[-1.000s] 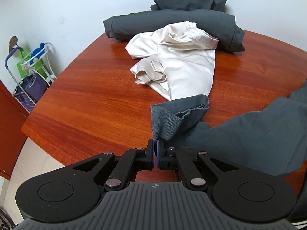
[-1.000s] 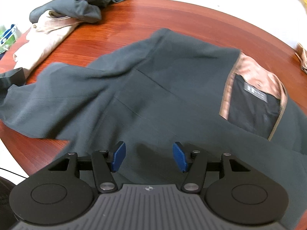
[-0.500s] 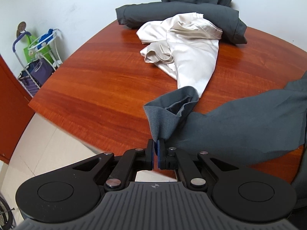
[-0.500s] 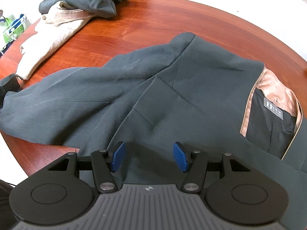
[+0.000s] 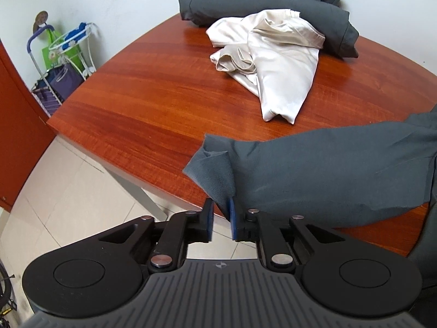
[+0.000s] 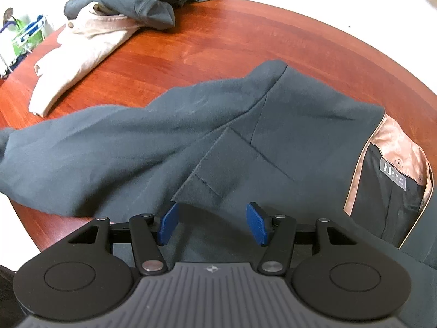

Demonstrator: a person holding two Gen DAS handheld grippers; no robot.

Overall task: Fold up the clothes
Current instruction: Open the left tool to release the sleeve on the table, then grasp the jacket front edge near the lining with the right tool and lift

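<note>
A dark grey jacket with tan lining at its collar lies spread on the red-brown wooden table. Its sleeve stretches to the table's left front edge. My left gripper has its jaws slightly apart, and the sleeve cuff hangs between them, touching the right pad. My right gripper is open and empty, hovering just above the jacket's body near the front edge.
A crumpled cream garment lies at the table's far side, with dark grey clothes piled behind it against the white wall. A wire rack with bags stands on the tiled floor at the left.
My left gripper pulled the sleeve cuff back over the table edge and to the left, then opened its jaws slightly. The right gripper drew back a little and stayed open.
</note>
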